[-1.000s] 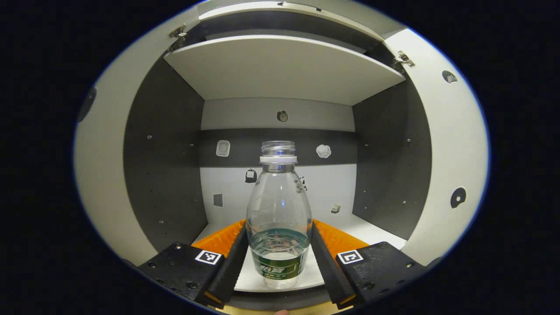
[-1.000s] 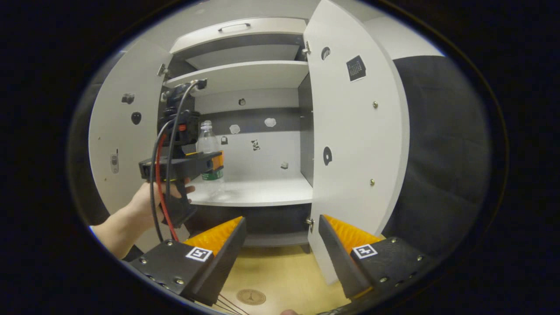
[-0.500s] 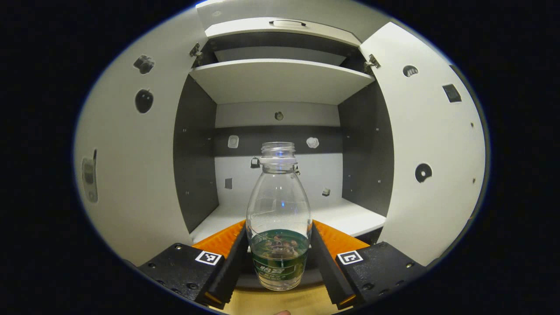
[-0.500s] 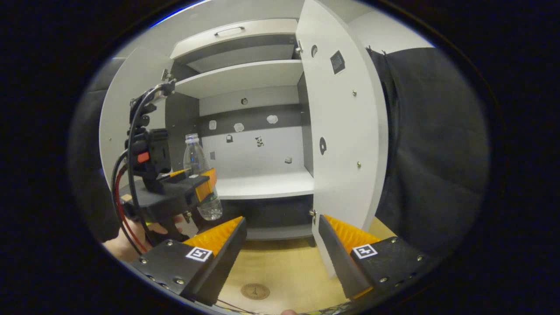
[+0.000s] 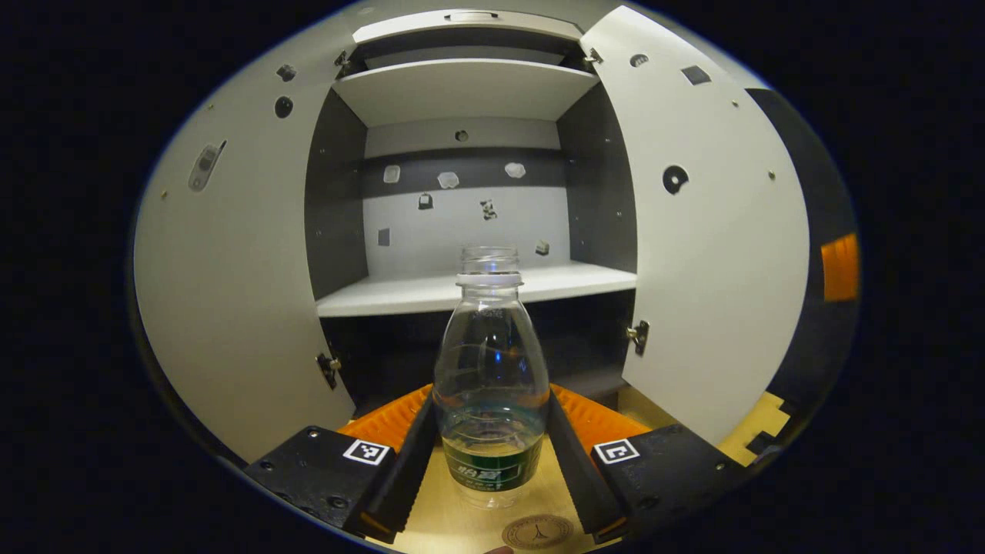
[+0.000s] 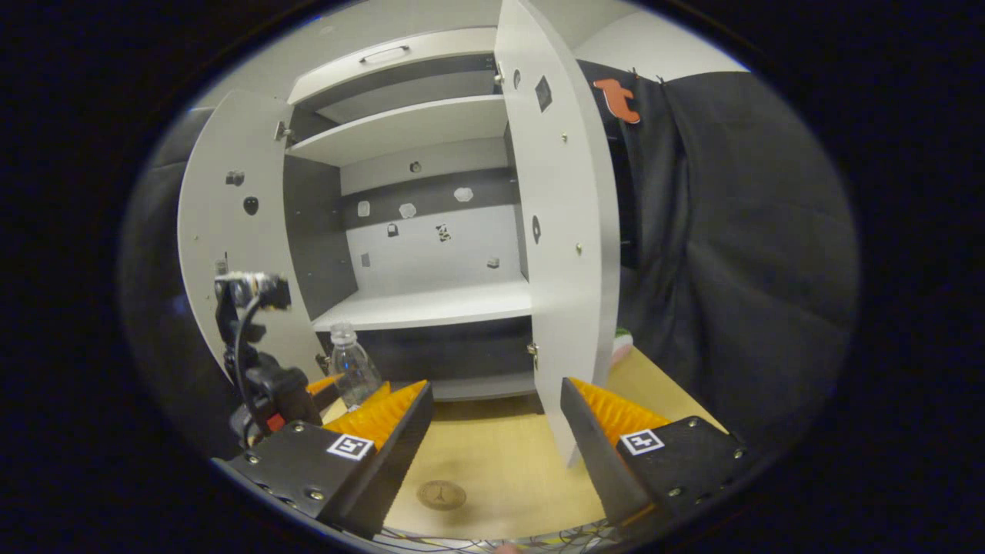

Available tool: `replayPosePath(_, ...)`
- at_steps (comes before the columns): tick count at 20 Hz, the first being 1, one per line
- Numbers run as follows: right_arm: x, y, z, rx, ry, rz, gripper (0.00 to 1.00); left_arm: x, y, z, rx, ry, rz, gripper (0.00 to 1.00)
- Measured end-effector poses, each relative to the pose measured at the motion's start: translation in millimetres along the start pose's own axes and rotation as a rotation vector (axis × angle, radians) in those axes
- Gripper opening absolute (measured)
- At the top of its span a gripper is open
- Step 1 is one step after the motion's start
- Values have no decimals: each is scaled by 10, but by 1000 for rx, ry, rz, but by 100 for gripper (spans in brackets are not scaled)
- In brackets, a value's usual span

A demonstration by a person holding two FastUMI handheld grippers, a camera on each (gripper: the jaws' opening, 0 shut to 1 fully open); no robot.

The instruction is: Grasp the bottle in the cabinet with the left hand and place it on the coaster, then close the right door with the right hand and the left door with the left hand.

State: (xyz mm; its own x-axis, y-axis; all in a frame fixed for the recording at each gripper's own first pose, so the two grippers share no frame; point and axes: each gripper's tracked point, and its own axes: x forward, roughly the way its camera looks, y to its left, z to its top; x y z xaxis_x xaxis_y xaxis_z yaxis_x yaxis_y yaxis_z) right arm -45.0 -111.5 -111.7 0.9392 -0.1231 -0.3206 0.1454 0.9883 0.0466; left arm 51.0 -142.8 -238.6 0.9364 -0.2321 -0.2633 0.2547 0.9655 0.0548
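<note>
Your left gripper is clamped on the clear bottle, both fingers pressing its lower body at the green label, the bottle upright and uncapped between them. Just below and ahead of those fingers, the round coaster lies on the wooden table, with the bottle's base near it; whether they touch cannot be told. Beyond the bottle stands the cabinet, its left door and right door both swung open. Your right gripper hangs with its fingers spread and nothing between them, the coaster showing below the gap and the right door's edge just ahead of its right finger.
</note>
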Motion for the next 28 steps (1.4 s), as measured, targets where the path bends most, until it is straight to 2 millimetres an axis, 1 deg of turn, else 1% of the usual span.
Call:
replayPosePath(2,-34,-59,-119,14,30,-7,100,-58,-93,-302,4,17,0,80)
replayPosePath(3,-49,-81,-205,23,50,-8,97,-92,-144,-423,7,26,-6,82)
replayPosePath(4,-54,-103,-264,29,65,-12,100,-119,-210,-527,12,25,-15,82)
replayPosePath(8,-94,-146,-433,6,105,-19,100,-175,-376,-921,14,81,-42,82)
replayPosePath(11,-131,-223,-558,6,130,-28,100,-182,-412,-1123,-2,104,-42,82)
replayPosePath(12,-137,-234,-599,16,140,-24,98,-170,-423,-1196,-1,111,-41,82)
replayPosePath(15,-139,-281,-755,27,175,-28,100,-154,-446,-1418,-5,144,-37,82)
replayPosePath(17,-149,-293,-820,25,191,-28,100,-104,-442,-1463,-21,146,-38,82)
replayPosePath(18,-144,-291,-833,24,197,-26,100,-114,-458,-1486,-34,143,-43,82)
replayPosePath(22,-139,-286,-890,11,218,-20,100,-60,-463,-1507,-33,135,-33,82)
replayPosePath(24,-133,-279,-914,16,225,-17,100,-37,-469,-1481,-27,117,-34,83)
replayPosePath(26,-146,-273,-955,20,236,-13,100,-49,-460,-1492,-8,119,-24,82)
replayPosePath(28,-152,-273,-963,24,238,-12,100,-111,-436,-1534,13,134,-17,82)
